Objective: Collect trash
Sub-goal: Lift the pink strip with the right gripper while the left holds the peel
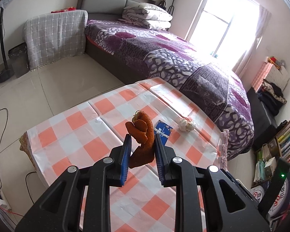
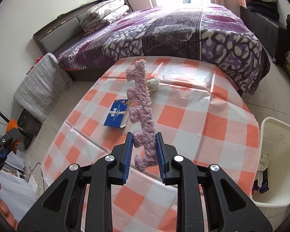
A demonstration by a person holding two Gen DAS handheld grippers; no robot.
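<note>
The left gripper point(image 1: 142, 141) is closed on a piece of orange peel point(image 1: 143, 135) and holds it in the air above the worktop point(image 1: 71, 135); the right gripper point(image 2: 144, 145) is closed on a pink fuzzy strip point(image 2: 142, 104), which stands up between its fingers, also lifted from the checkered cloth. Two pieces of trash are thus in hand but not yet thrown away; the white bin point(image 2: 276, 162) stands on the floor just beside the right edge of the worktop, and some paper scraps seem to lie already inside it, though how many cannot be told. On the worktop two things are left: a blue flattened box point(image 2: 117, 116) near the middle, and a crumpled white tissue ball point(image 2: 153, 84) further toward the bed point(image 2: 183, 29). The task appears about half done; the held peel and strip must go to the bin, then the box and the tissue remain to be picked.
</note>
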